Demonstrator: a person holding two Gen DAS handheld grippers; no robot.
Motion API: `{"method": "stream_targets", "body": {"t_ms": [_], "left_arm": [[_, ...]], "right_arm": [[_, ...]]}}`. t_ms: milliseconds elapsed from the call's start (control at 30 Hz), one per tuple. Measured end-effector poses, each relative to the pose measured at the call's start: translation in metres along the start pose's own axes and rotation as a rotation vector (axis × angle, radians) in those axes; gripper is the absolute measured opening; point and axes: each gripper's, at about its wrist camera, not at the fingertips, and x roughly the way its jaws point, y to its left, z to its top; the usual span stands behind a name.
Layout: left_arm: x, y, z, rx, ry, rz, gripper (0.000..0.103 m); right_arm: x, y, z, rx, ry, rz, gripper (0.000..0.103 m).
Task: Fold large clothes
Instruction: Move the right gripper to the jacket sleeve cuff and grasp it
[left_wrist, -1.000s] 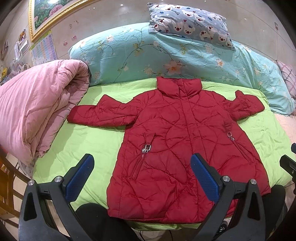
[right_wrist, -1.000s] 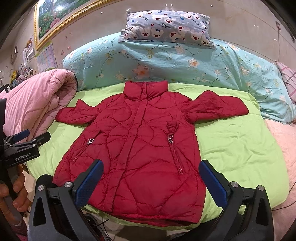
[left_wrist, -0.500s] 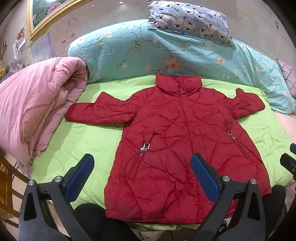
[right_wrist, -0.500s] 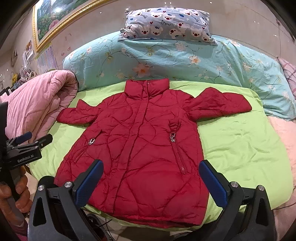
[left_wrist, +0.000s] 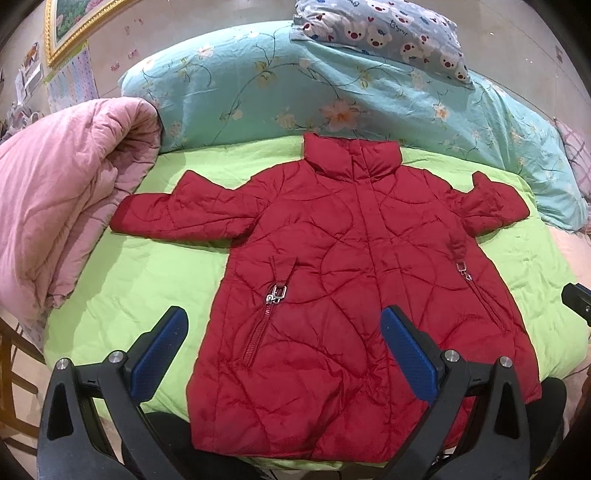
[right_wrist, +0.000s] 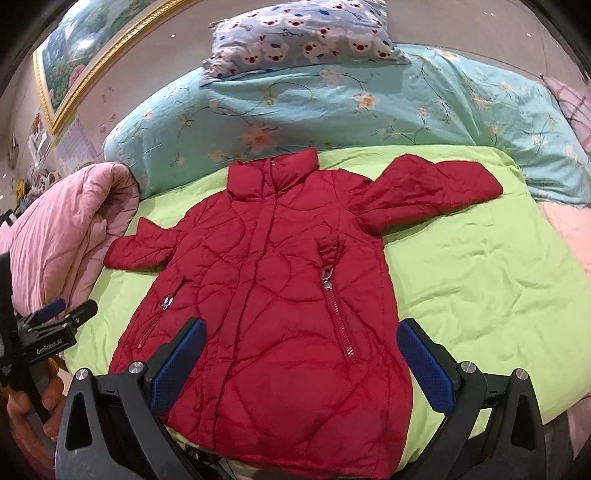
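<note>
Closer now, both wide-open grippers, left gripper and right gripper, hover empty over the flat red jacket on the green sheet.

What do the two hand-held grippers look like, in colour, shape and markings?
Each hand-held gripper, left and right, has a black frame with triangular cut-outs, silver round bolts and two fingers faced with blue textured pads. In the right wrist view, the left unit's black body carries white lettering. A bare hand grips its handle; no sleeve shows.

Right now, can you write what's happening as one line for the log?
stage: fold not begun | red jacket: flat on green sheet, sleeves out | left gripper: open, empty | right gripper: open, empty
</note>
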Motion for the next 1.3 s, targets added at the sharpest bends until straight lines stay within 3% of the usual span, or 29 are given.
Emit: {"method": "stream_targets", "body": {"t_ms": [600, 1300], "left_arm": [[0.054, -0.016, 0.028, -0.022, 0.061, -0.036, 0.103], [0.146, -0.058, 0.088, 0.016, 0.105, -0.042, 0.103]], "right_arm": [[0.056, -0.065, 0.044, 0.124, 0.003, 0.018, 0.103], [0.153, -0.195, 0.117, 0.321, 0.025, -0.063, 0.103]]}}
